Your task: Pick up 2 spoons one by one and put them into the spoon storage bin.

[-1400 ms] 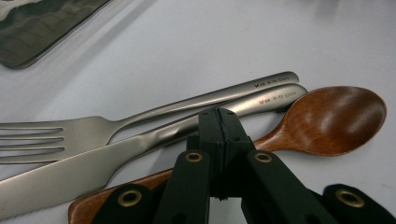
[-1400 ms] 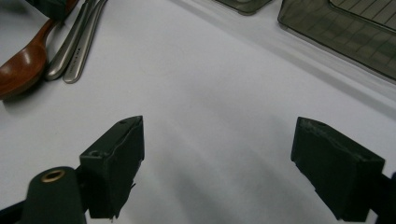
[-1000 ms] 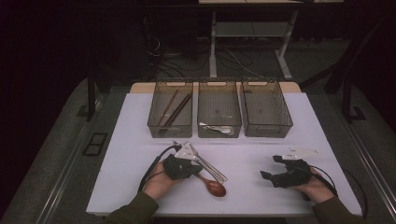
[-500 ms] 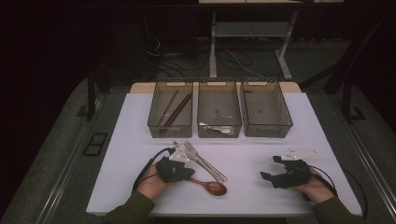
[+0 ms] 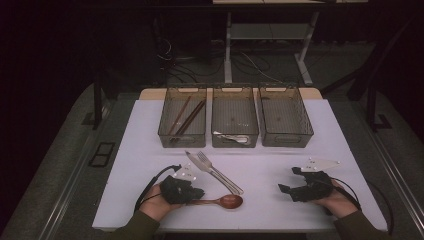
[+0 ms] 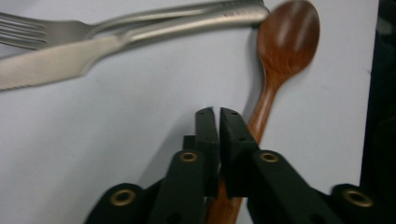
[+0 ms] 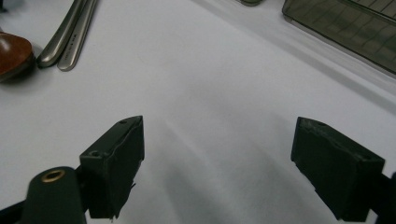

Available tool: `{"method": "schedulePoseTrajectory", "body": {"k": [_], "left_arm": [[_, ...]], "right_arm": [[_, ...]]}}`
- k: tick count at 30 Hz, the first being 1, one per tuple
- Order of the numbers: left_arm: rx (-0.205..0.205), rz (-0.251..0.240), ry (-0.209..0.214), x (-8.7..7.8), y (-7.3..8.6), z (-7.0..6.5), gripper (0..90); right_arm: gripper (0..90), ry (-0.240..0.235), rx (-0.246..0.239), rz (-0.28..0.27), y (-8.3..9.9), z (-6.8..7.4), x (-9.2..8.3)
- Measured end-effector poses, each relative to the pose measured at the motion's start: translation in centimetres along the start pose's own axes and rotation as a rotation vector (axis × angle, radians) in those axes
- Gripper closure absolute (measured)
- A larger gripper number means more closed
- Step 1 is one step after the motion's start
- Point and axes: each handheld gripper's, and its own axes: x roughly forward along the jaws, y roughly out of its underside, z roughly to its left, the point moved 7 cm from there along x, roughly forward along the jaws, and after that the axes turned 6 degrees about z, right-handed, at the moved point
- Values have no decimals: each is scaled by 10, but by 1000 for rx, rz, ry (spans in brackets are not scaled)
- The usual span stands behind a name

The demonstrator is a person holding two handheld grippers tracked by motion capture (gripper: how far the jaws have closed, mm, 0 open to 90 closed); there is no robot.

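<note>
A brown wooden spoon lies near the table's front edge with its bowl to the right. My left gripper sits low over its handle. In the left gripper view the jaws have just been opening and stand a sliver apart with nothing between them; the spoon runs out from beneath the right-hand jaw. A steel fork and knife lie side by side just beyond. My right gripper rests open at the front right over bare table.
Three clear bins stand in a row at the back: the left bin holds chopsticks, the middle bin a pale utensil, and the right bin looks empty. The white table top ends close in front of both hands.
My left hand has slid to the left along the spoon's handle while the spoon stayed put. The right hand has kept still.
</note>
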Motion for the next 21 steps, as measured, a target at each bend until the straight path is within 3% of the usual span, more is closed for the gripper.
{"method": "schedulePoseTrajectory", "body": {"k": [3, 9, 15, 19, 21], "left_arm": [[-25, -40, 30, 0, -7, -3, 745], [-31, -102, 77, 4, -26, -14, 580], [13, -95, 102, 20, -41, -26, 462], [27, -104, 131, 30, -51, -34, 431], [38, -97, 121, 34, -54, -36, 422]], "right_arm": [[171, 0, -2, 0, 0, 1, 0], [171, 1, -3, 2, -1, 1, 1], [171, 0, -9, 3, 0, 1, 1], [171, 0, -9, 3, -1, 1, 1], [171, -2, -8, 3, -1, 2, 1]]}}
